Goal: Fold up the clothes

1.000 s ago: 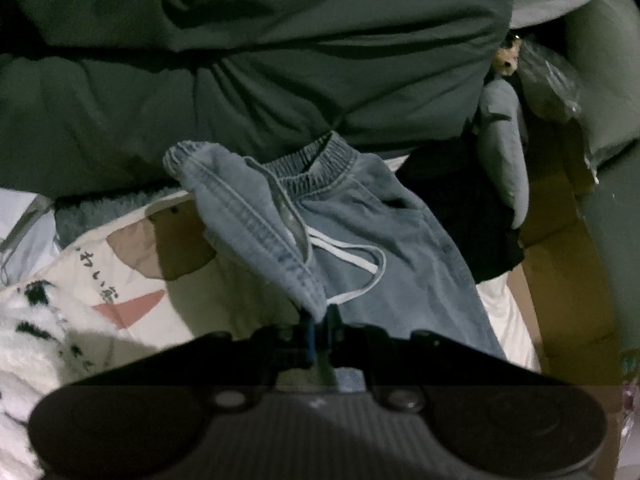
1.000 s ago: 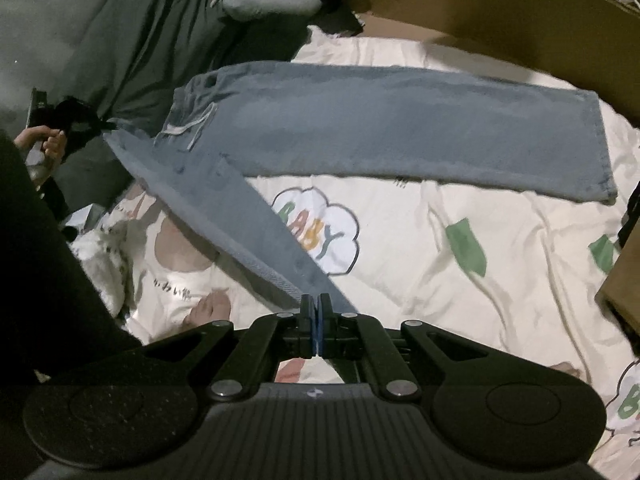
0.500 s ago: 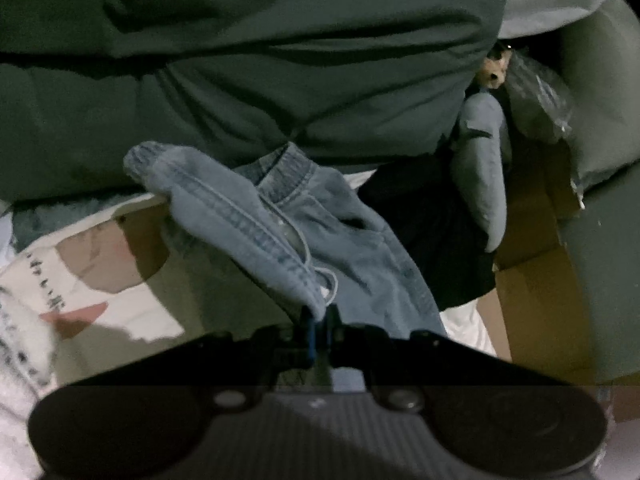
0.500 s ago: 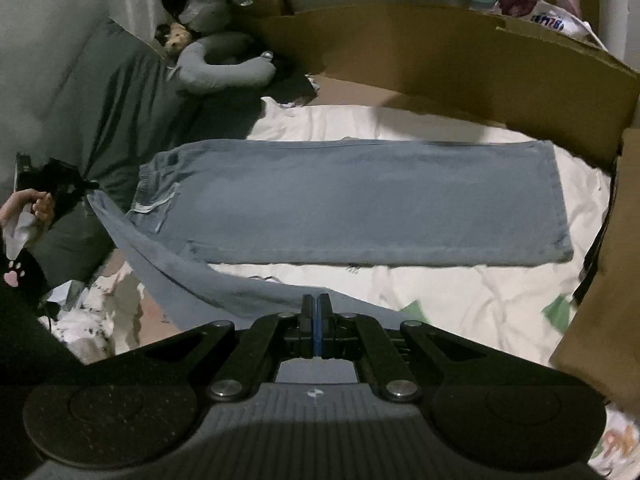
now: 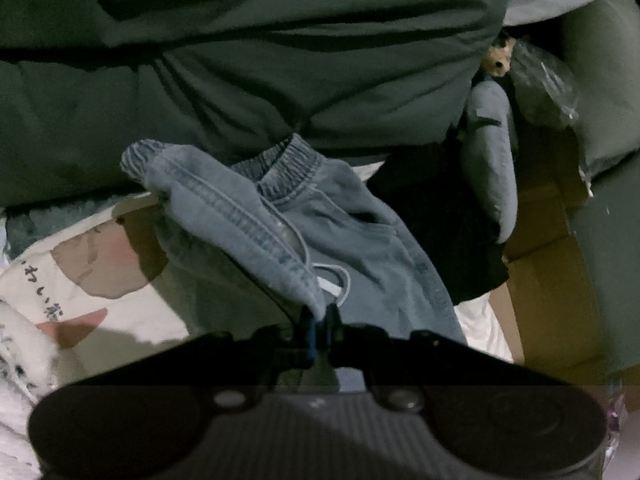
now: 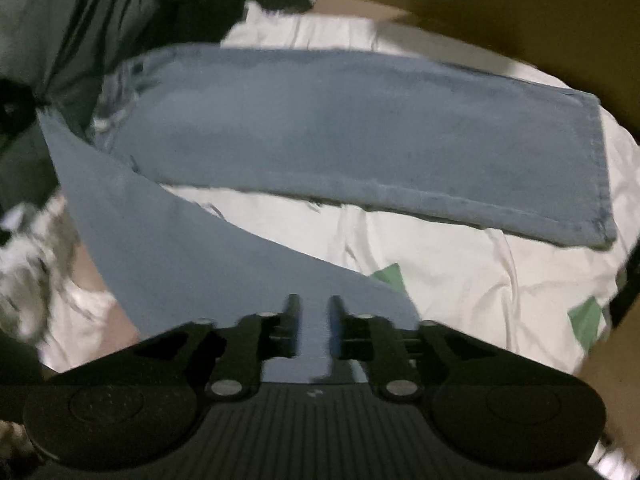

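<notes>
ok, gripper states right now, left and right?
Left gripper: shut on the waist end of the light blue denim trousers.
Right gripper: jaws just opening, pads apart, trouser leg loose between them.

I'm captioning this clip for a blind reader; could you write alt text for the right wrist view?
The right claw has just been opening, with pale blue jeans fabric between its parted fingers. One trouser leg lies flat across a white printed bedsheet; the other slants towards the camera. Brown cardboard stands behind.

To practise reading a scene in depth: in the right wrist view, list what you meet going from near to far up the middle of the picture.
Right gripper → lifted jeans leg → white printed bedsheet → flat jeans leg → cardboard wall.
</notes>
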Demonstrator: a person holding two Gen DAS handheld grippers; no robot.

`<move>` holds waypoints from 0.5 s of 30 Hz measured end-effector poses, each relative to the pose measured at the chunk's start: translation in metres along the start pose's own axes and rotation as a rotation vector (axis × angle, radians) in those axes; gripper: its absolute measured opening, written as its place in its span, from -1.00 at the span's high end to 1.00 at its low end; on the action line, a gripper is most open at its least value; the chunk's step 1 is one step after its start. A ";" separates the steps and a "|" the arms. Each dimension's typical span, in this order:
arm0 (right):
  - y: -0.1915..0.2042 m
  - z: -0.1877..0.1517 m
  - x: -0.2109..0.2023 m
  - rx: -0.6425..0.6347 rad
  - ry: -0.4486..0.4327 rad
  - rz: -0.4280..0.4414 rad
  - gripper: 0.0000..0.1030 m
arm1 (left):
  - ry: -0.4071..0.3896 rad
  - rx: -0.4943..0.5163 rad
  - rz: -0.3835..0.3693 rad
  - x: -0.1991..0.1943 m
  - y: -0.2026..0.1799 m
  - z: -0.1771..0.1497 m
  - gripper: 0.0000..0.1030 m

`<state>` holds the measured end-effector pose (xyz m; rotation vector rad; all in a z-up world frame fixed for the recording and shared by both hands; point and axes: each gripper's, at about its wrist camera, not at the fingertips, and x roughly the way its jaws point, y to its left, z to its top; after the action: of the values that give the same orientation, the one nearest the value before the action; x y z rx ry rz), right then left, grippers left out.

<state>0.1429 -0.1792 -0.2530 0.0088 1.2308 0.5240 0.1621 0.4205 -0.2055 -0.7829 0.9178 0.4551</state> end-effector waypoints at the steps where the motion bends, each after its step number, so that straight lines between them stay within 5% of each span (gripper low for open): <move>1: -0.002 0.001 0.008 -0.027 0.010 -0.007 0.35 | -0.001 -0.001 0.003 -0.001 0.002 -0.001 0.90; 10: -0.027 0.021 0.056 -0.194 0.094 -0.041 0.20 | -0.001 0.019 0.025 -0.007 0.011 -0.007 0.90; 15: -0.041 0.034 0.079 -0.240 0.184 0.033 0.03 | 0.007 0.035 0.032 -0.008 0.013 -0.007 0.90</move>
<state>0.2065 -0.1756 -0.3230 -0.2271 1.3415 0.7107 0.1453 0.4231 -0.2065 -0.7396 0.9433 0.4633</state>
